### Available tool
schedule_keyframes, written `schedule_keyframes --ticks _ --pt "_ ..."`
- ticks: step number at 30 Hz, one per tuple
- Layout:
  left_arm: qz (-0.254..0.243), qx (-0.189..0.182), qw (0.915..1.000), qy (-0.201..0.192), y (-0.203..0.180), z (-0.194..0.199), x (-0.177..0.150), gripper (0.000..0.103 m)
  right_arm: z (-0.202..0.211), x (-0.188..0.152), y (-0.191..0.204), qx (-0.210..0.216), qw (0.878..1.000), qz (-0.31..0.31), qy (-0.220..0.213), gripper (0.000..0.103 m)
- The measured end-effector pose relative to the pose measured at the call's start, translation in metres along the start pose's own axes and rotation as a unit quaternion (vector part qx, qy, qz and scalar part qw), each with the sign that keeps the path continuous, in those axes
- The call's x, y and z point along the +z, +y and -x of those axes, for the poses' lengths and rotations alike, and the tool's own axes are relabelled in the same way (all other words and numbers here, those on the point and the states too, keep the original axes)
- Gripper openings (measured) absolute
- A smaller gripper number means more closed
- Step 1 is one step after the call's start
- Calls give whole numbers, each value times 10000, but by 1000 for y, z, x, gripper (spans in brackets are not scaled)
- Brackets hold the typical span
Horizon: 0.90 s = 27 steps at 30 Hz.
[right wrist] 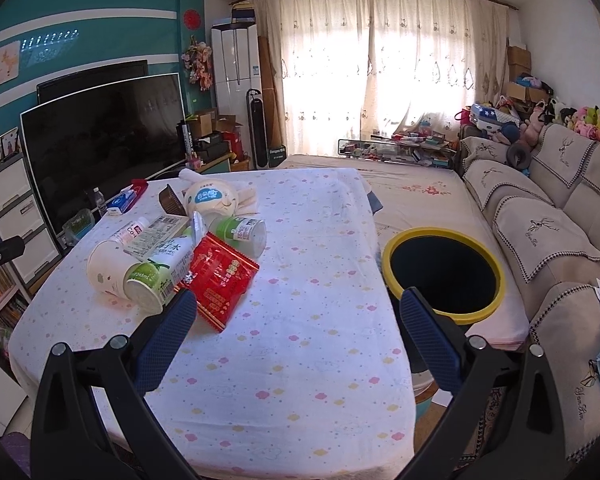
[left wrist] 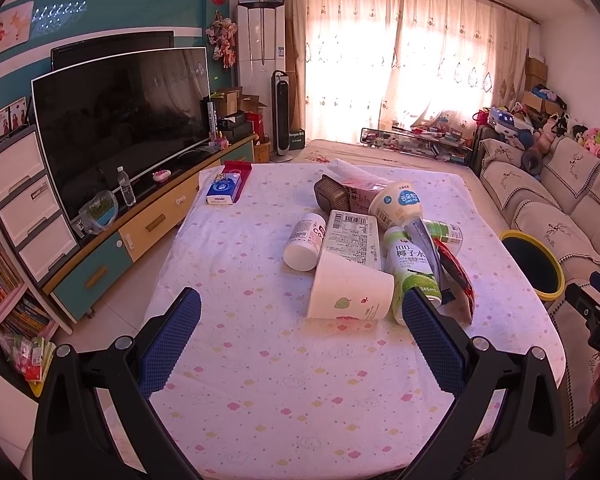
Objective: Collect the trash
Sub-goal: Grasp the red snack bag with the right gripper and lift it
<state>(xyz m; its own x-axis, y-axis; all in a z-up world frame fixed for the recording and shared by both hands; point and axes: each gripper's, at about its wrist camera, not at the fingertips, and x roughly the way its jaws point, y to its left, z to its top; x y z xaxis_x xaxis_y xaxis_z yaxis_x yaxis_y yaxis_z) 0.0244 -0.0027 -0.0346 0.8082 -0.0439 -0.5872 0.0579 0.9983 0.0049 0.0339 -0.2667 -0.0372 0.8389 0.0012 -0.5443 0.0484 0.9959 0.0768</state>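
Trash heaped mid-bench (left wrist: 260,380) on cloud-print cloth, probably piled for one-by-one picking. Counted: one paper cup (left wrist: 350,294) on its side, one coconut-water bottle (left wrist: 410,264), one red wrapper (right wrist: 220,276), two yoghurt tubs, more beneath (uncertain). One yellow-rimmed bin (right wrist: 444,272) just beside bench edge, within dropping reach. Left gripper (left wrist: 300,336) and right gripper (right wrist: 296,332): jaws spread wide, empty.

The cloth-covered surface (left wrist: 260,360) carried a trash pile (left wrist: 380,248) toward 1 o'clock and a tissue pack (left wrist: 223,191) at 11 o'clock.
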Motion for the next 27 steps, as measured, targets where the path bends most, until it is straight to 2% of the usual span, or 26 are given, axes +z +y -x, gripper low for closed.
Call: schedule_keyframes --ticks 3,5,8,10,13,21,22,26,27 --pt "33 1 10000 79 3 -9 -1 99 -18 1 14 252 9996 148 53 93" --pt "65 -11 9999 141 6 -16 -2 99 -33 2 25 457 9984 214 237 75" --pt "110 -6 9997 221 9 -26 -2 99 -55 -1 45 623 9958 443 509 61" --pt "132 3 9996 259 11 -32 -2 99 -65 -5 58 744 9935 564 646 56" --pt "141 9 9994 322 13 -41 -1 99 -79 -8 72 771 9918 676 758 55" --pt "108 4 9991 412 13 -57 -2 99 -116 -7 78 686 9885 679 1166 55" --pt "114 0 9990 433 13 -60 -2 99 -119 -7 78 657 9882 701 1190 51" --pt "106 -7 9988 480 13 -64 -4 99 -122 -5 76 584 9892 710 1141 23" --pt "101 -7 9988 482 13 -65 -4 99 -120 -5 75 584 9898 698 1096 20"
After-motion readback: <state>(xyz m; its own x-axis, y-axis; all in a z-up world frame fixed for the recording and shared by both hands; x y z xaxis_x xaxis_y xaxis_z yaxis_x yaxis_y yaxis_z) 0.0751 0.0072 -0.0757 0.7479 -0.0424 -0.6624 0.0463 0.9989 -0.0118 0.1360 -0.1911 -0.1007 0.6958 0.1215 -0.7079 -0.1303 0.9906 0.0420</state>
